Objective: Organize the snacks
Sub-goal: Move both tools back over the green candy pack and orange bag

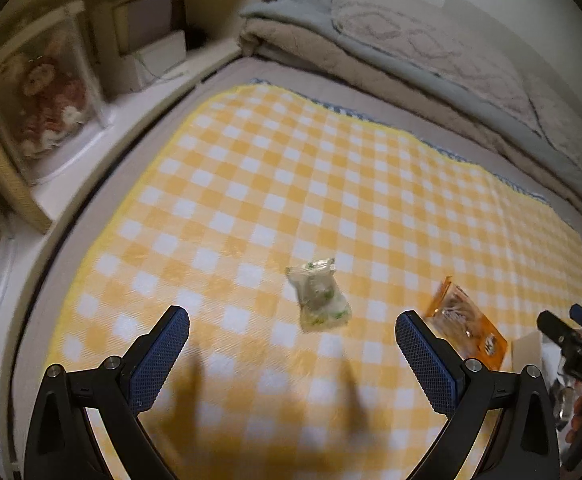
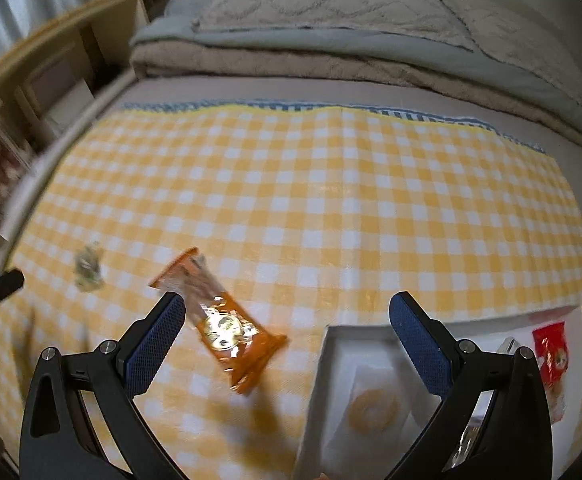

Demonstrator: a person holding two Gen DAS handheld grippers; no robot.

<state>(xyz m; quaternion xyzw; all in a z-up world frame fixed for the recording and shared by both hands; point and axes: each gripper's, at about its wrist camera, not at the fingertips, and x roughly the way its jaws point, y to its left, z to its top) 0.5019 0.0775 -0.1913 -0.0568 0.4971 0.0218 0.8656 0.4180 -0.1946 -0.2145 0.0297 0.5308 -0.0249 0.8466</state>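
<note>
Left gripper (image 1: 292, 344) and right gripper (image 2: 285, 330): both spread, empty. Collection step judged underway; orange foil snack packet (image 2: 221, 322) to be pinched, then placed in white cardboard box (image 2: 333, 344).

The left gripper (image 1: 292, 342) has two black, arched finger arms with triangular cut-outs near their bases, each tipped with a blue pad (image 1: 159, 360) of fine dotted texture, and round silver screw heads sit at the joints on both sides. The right gripper (image 2: 285, 330) is built the same way: black curved arms, blue textured pads (image 2: 419, 346) and silver screws at the pivots. In the left wrist view its black body at the right edge carries small pale lettering, too blurred to read surely.
</note>
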